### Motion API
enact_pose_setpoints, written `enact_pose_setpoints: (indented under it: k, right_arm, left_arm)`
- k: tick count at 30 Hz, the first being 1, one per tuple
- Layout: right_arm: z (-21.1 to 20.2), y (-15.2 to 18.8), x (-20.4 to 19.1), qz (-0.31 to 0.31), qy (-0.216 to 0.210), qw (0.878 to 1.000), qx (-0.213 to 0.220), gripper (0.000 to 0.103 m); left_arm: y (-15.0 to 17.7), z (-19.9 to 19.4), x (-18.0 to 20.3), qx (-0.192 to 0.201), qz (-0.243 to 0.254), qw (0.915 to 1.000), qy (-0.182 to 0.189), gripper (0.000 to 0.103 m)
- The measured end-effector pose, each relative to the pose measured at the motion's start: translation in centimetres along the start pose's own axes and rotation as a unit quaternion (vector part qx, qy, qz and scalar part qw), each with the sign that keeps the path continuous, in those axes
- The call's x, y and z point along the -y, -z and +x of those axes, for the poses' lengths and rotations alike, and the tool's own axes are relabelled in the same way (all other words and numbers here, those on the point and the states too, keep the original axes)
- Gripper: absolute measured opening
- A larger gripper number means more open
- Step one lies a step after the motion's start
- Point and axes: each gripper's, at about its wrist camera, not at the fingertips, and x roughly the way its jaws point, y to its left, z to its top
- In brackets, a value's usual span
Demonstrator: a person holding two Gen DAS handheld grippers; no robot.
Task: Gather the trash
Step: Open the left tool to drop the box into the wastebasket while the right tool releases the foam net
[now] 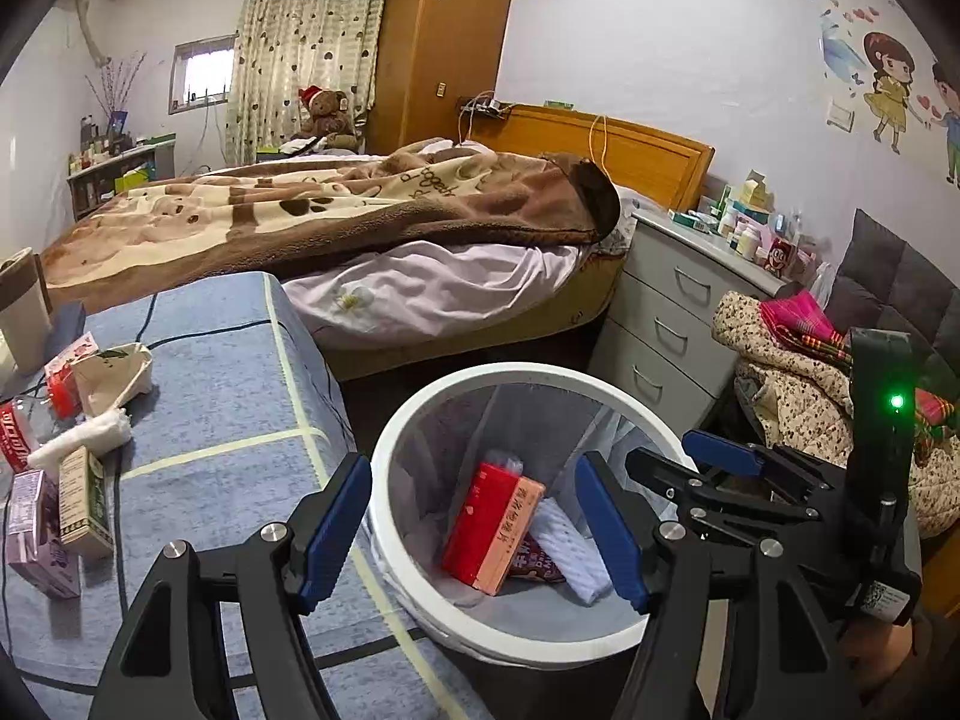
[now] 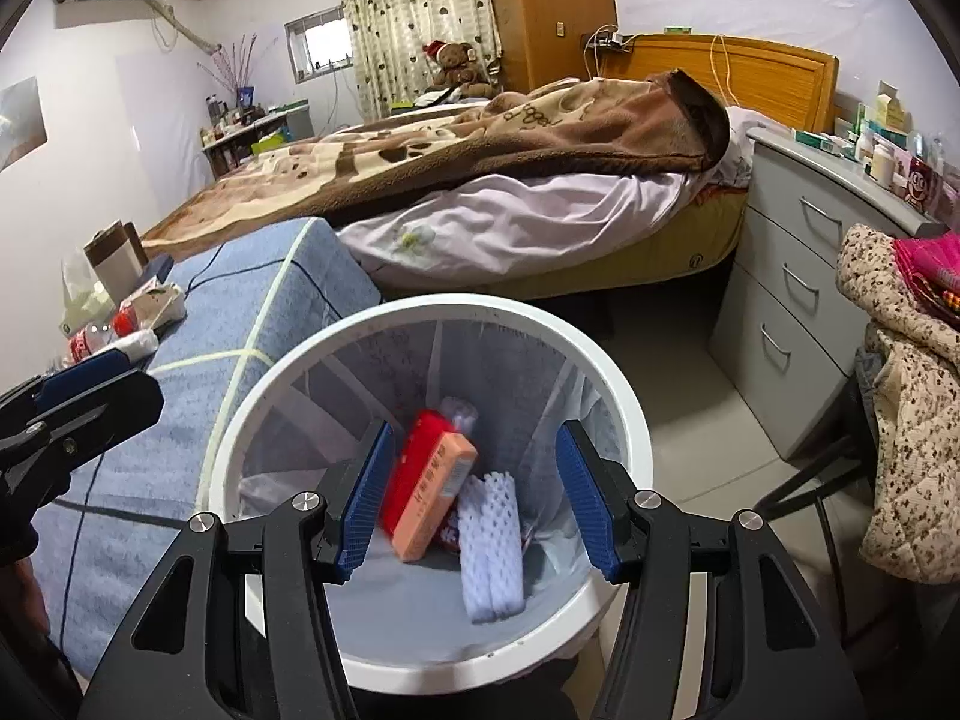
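Bed: wooden-headboard bed [image 1: 630, 144] under a fleecy brown and cream blanket [image 1: 312, 204], with a smooth pale lilac sheet spilling below.
Drawers: grey three-drawer cabinet [image 2: 798, 276] with curved metal handles, its top crowded with small bottles and boxes.
Table: flat surface in nubbly blue cloth [image 1: 228, 396] marked with pale tape lines, standing just beside the bin.
Bin: round white plastic waste bin with a thin translucent liner [image 2: 624, 396], on the floor between table and drawers.
Bin contents: rectangular red and orange cardboard box [image 2: 429, 483] leaning on the wall; white foam net sleeve [image 2: 492, 546], honeycomb-textured, touching it.
Table trash: crumpled white tissue wad [image 1: 84, 438], torn cream paper pouch [image 1: 117, 375], green and cream carton [image 1: 84, 504], lilac carton [image 1: 39, 534].
Left gripper [image 1: 474, 531]: black frame, ribbed blue pads, jaws spread wide, holding nothing, above the bin's near rim.
Right gripper [image 2: 477, 495]: same build, jaws wide apart, holding nothing, over the bin mouth.
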Motion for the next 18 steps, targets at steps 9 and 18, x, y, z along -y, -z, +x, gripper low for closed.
enact_pose_setpoints:
  k: [9,18]
  right_arm:
    - [-1.1,-0.3,-1.9,-0.008,-0.015,1.000,0.017,0.058]
    - [-1.4,-0.2,-3.8,-0.012,-0.030,0.999,0.026,0.058]
  left_arm:
    - [0.1,-2.6,-1.4,0.016,-0.003,0.9996,-0.025,0.070]
    - [0.6,-5.7,-3.8,0.034,-0.020,0.9980,-0.049,0.070]
